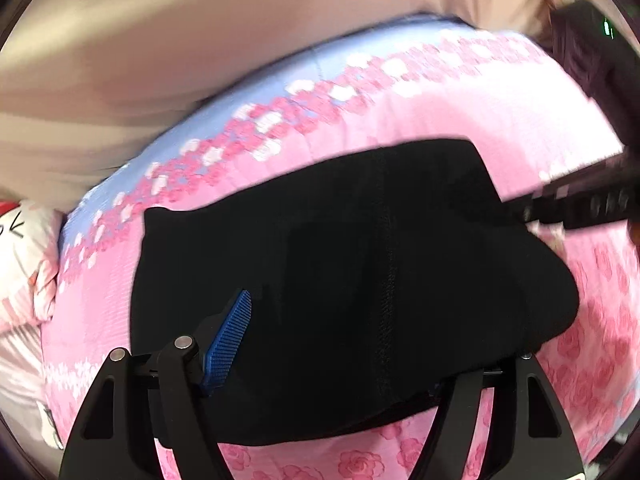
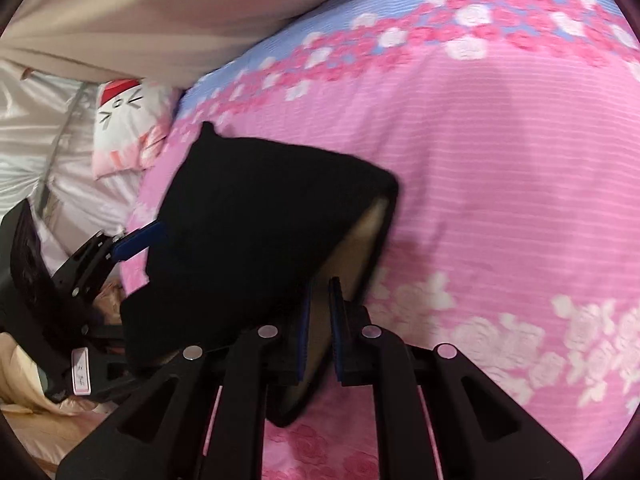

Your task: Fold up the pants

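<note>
The black pants (image 1: 360,272) are a folded bundle held above a pink flowered bedspread (image 1: 480,120). In the left wrist view the pants drape over my left gripper (image 1: 340,356); its left blue pad (image 1: 228,340) shows and the right finger is hidden under the cloth. My right gripper (image 1: 532,210) enters from the right and meets the pants' far edge. In the right wrist view my right gripper (image 2: 318,332) is shut on the pants' (image 2: 256,216) edge, whose tan lining (image 2: 356,248) shows. My left gripper (image 2: 136,242) grips the pants' left side.
A white and pink cartoon pillow (image 2: 124,128) lies at the bed's left end, with white satin bedding (image 2: 24,136) beside it. A beige curtain (image 1: 200,40) hangs behind the bed. The bedspread has a blue band (image 2: 400,0) along its far side.
</note>
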Demonstrator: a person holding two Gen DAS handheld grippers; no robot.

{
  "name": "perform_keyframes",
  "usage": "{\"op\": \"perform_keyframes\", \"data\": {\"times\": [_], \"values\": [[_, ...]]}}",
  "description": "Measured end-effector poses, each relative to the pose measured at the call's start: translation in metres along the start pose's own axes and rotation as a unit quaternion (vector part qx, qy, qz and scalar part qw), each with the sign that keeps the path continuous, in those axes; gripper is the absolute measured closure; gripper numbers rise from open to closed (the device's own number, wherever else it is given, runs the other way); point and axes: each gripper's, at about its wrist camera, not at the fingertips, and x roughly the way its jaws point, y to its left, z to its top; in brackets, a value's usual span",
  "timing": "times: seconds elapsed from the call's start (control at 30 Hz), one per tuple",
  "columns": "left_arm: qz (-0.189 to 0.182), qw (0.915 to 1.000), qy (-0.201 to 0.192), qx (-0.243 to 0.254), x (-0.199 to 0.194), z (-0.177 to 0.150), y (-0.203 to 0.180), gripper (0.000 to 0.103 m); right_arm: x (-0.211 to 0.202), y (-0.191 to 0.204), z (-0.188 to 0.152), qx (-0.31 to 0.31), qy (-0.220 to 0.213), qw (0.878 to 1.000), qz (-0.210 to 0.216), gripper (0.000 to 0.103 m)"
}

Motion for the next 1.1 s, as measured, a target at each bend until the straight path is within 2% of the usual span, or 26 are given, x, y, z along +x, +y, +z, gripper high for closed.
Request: {"op": "perform_keyframes", "data": {"times": [0.23,0.3,0.33,0.37,0.4,0.43,0.47,0.6,0.73,0.8,0.87,0.9,1.0,1.07,1.1], "values": [[-0.006,1.0,0.001,-0.004,-0.004,-0.004,0.003,0.031,0.003,-0.005,0.011,0.024,-0.002,0.998,0.058,0.092],[-0.006,0.9999,0.003,-0.01,-0.003,-0.005,0.006,0.031,-0.002,-0.013,0.013,0.045,-0.008,0.996,0.081,0.088],[-0.006,0.9999,0.004,-0.012,-0.002,-0.005,0.008,0.031,-0.006,-0.015,0.013,0.05,-0.012,0.996,0.079,0.073],[-0.004,0.9999,0.005,-0.015,-0.001,-0.005,0.011,0.031,-0.009,-0.018,0.013,0.057,-0.018,0.995,0.078,0.052],[-0.004,0.9998,0.006,-0.017,-0.001,-0.005,0.013,0.031,-0.014,-0.022,0.013,0.068,-0.026,0.994,0.081,0.047],[-0.005,0.9998,0.007,-0.018,-0.001,-0.006,0.015,0.031,-0.018,-0.024,0.014,0.072,-0.034,0.992,0.095,0.047],[-0.003,0.9998,0.006,-0.018,-0.001,-0.006,0.016,0.031,-0.018,-0.023,0.015,0.07,-0.034,0.992,0.103,0.047],[-0.002,0.9999,0.006,-0.013,-0.002,-0.008,0.015,0.031,-0.005,-0.011,0.019,0.035,-0.016,0.997,0.074,0.049],[0.0,0.9999,0.008,-0.008,-0.003,-0.01,0.012,0.031,0.01,0.009,0.021,0.013,-0.003,0.997,0.078,0.055],[0.0,0.9999,0.011,-0.006,-0.002,-0.011,0.011,0.031,0.02,0.016,0.026,0.013,-0.001,0.998,0.067,0.06],[-0.001,0.9999,0.014,-0.006,-0.001,-0.011,0.01,0.031,0.032,0.019,0.029,0.008,0.01,0.999,0.051,0.084],[-0.002,0.9999,0.014,-0.006,-0.002,-0.011,0.01,0.031,0.036,0.021,0.027,0.001,0.018,0.999,0.041,0.092],[-0.008,0.9998,0.016,-0.004,-0.004,-0.012,0.01,0.031,0.019,0.021,0.011,-0.023,0.009,0.997,0.068,0.094],[-0.021,0.9997,0.012,-0.007,-0.01,-0.013,0.012,0.03,0.01,0.009,-0.001,-0.014,0.004,0.996,0.092,0.09],[-0.03,0.9995,0.01,-0.008,-0.012,-0.014,0.013,0.029,0.015,-0.001,-0.008,0.004,0.018,0.995,0.094,0.089]]}}
